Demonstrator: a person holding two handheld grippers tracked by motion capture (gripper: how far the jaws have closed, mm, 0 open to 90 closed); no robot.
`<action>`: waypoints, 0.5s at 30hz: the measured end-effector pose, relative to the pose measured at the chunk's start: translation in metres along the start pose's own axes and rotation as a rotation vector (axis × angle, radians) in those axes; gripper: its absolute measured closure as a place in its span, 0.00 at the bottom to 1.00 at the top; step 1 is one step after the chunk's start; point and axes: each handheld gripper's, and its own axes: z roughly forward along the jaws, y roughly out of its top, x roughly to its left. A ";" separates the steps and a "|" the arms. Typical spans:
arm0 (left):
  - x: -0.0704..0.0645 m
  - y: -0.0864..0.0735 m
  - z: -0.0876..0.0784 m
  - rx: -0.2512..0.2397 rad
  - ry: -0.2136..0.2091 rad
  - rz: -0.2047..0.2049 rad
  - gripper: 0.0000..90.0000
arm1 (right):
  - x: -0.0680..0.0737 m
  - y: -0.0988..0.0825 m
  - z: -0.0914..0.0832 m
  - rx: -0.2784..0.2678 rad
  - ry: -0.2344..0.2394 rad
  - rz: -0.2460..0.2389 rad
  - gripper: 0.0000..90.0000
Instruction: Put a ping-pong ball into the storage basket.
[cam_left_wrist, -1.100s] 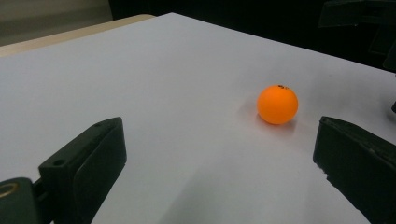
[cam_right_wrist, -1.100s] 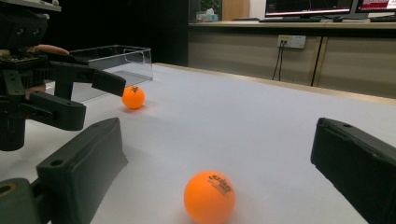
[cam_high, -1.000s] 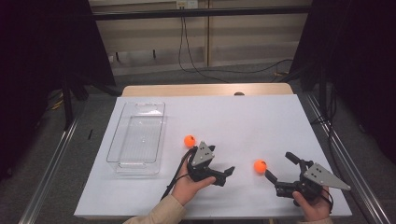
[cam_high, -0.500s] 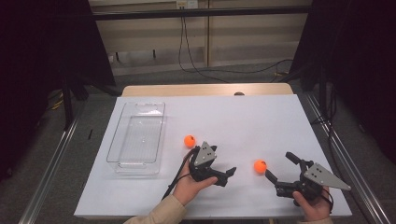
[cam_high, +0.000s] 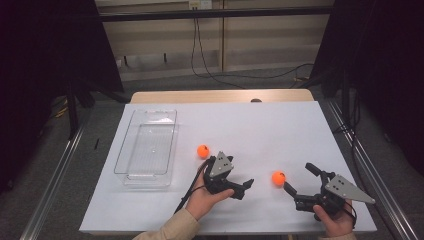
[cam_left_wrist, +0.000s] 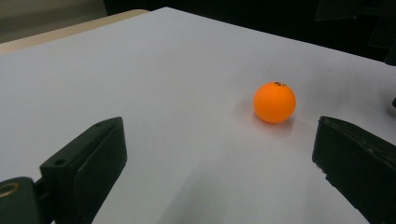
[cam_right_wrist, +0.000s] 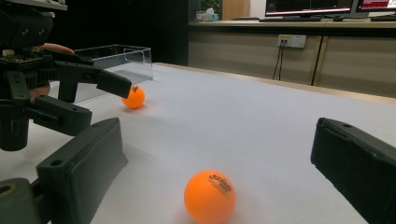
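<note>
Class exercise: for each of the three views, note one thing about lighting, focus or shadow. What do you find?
High view: white table evenly bright, surroundings very dark. Left gripper view: orange ball sharp, with a faint soft shadow beneath; near jaws slightly soft. Right gripper view: near ball sharp enough to show print, far ball and clear tray softer.

High view looks down the whole table (cam_high: 280, 125); both gripper views sit low, close, sharing the near orange ball (cam_left_wrist: 274, 102).
</note>
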 end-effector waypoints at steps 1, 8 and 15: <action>0.000 0.000 0.001 0.001 0.000 0.000 0.03 | 0.000 0.000 0.000 0.000 0.000 0.000 0.02; 0.000 0.000 0.003 -0.001 -0.003 0.005 0.03 | 0.000 0.000 0.000 0.000 0.000 -0.001 0.02; -0.001 0.002 0.005 0.001 -0.007 0.012 0.04 | 0.000 0.000 0.000 0.001 0.000 0.000 0.02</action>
